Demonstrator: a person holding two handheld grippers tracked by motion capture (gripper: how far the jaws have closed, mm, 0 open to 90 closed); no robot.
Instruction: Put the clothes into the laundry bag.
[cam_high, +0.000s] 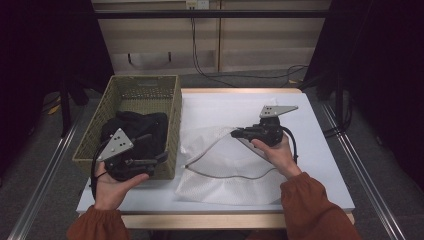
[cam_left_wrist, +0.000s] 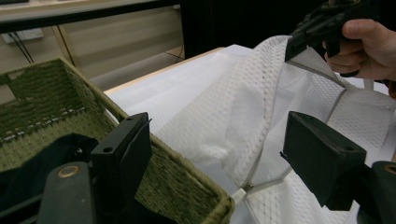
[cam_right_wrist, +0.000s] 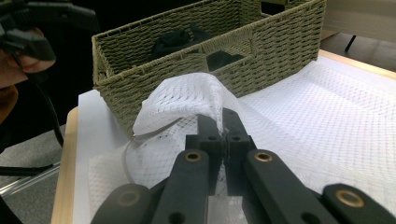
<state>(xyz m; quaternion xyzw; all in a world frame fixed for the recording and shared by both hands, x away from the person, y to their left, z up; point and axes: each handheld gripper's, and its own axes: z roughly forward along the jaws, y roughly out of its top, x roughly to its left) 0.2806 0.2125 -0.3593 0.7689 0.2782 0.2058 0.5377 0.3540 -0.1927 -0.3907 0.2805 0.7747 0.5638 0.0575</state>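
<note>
The right tool (cam_high: 239, 134) pinches the white mesh laundry bag (cam_high: 227, 175) open at its rim, the left tool (cam_high: 161, 159) hovers wide and empty at nine o'clock over the woven olive basket (cam_high: 175, 107), dark clothes (cam_high: 132, 127) unloaded yet.

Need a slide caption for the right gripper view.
Right gripper pinches the white mesh bag open beside the wicker basket.

Your scene is dim with dark surroundings; soft overhead light brightens the white worktop (cam_high: 220, 107), and your nearest tongs blur slightly.

basket (cam_high: 172, 107) left on table (cam_high: 320, 150) (clothes (cam_high: 135, 127) inside), mesh bag (cam_high: 225, 175) right
</note>
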